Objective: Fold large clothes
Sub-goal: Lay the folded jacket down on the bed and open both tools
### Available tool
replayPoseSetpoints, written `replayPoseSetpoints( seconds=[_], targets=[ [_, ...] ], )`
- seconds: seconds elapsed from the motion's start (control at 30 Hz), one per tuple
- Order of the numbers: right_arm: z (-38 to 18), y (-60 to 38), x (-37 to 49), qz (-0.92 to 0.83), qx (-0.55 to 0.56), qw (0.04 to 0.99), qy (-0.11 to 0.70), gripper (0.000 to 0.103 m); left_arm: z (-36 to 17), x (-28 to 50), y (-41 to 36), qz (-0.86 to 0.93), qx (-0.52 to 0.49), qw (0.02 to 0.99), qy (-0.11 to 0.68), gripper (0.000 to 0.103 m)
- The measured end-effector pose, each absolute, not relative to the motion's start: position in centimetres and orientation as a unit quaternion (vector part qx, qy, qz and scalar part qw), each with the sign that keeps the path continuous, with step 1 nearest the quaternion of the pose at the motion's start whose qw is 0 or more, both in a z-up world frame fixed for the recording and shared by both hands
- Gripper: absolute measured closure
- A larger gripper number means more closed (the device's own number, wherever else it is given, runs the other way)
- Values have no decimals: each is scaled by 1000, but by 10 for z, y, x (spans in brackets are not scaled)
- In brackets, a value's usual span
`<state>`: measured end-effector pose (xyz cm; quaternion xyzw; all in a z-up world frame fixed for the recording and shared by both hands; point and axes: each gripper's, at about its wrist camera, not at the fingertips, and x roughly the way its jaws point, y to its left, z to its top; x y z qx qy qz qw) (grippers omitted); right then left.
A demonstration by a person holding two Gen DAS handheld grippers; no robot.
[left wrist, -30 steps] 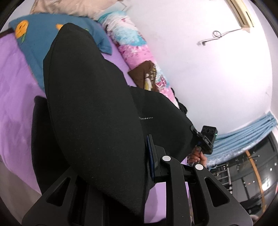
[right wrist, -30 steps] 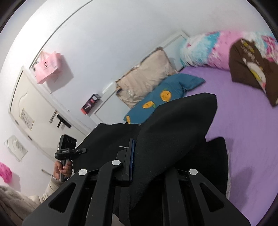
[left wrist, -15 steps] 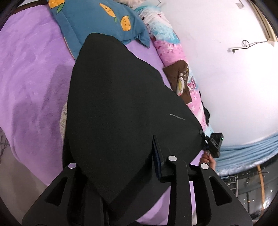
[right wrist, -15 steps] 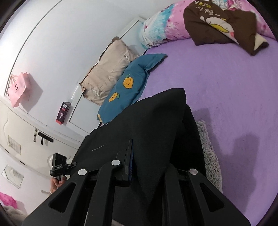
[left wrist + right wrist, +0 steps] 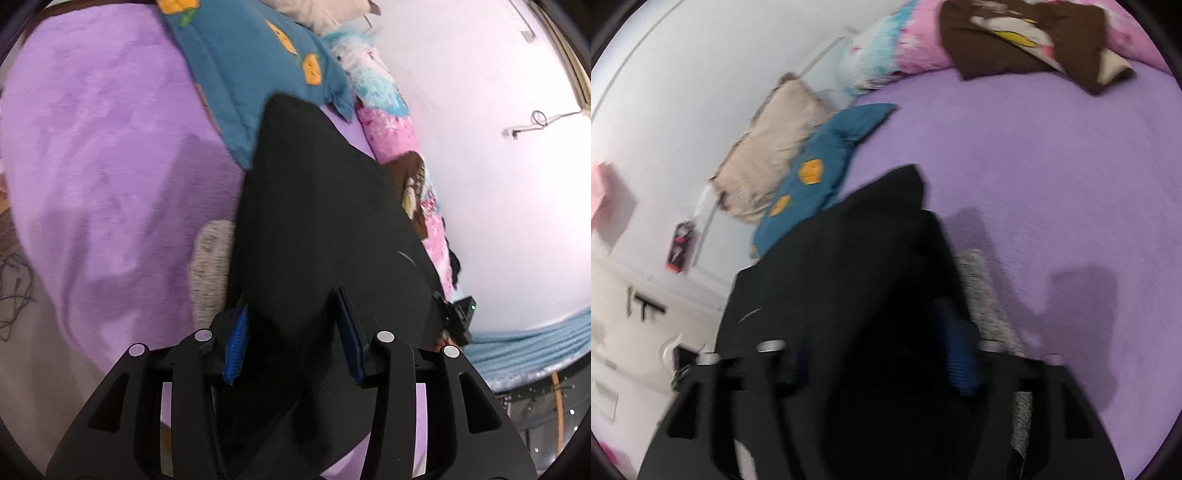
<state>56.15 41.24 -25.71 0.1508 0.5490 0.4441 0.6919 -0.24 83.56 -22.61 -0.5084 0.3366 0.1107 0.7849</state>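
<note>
A large black garment point(image 5: 317, 221) lies on the purple bed point(image 5: 96, 155), with a grey knitted piece point(image 5: 208, 254) showing under its left edge. My left gripper point(image 5: 291, 332) is open, its blue pads apart on either side of the cloth's near edge. In the right wrist view the same black garment point(image 5: 842, 280) fills the foreground, with the grey piece point(image 5: 982, 291) beside it. My right gripper point(image 5: 879, 365) is open too, with its jaws spread wide over the cloth; the view is blurred. The right gripper's body point(image 5: 458, 317) shows at the garment's far corner.
A blue pillow with orange fruit prints point(image 5: 255, 70) and a beige pillow point(image 5: 772, 147) lie at the head of the bed. A pink and blue rolled quilt point(image 5: 391, 122) and a brown garment point(image 5: 1027, 40) lie along the wall. Cables point(image 5: 14, 288) lie on the floor.
Both grippers lowered the raised black cloth onto the bed and opened, letting go of it. The garment now lies flatter, folded over itself.
</note>
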Motion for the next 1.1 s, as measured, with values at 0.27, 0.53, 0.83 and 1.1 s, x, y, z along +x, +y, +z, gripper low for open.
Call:
replayPoseSetpoints(
  seconds=[0.27, 0.53, 0.83, 1.1],
  targets=[
    [-222, 375, 542, 366, 128, 763, 516, 11, -178, -43, 821, 217, -444, 810, 317, 51],
    [-172, 348, 462, 391, 45, 830, 395, 7, -155, -44, 739, 225, -349, 860, 296, 31],
    [-228, 308, 454, 454, 104, 768, 439, 7, -224, -84, 746, 111, -447, 860, 222, 31],
    [-255, 300, 460, 472, 139, 737, 464, 44, -262, -90, 744, 66, -474, 855, 201, 39]
  ],
)
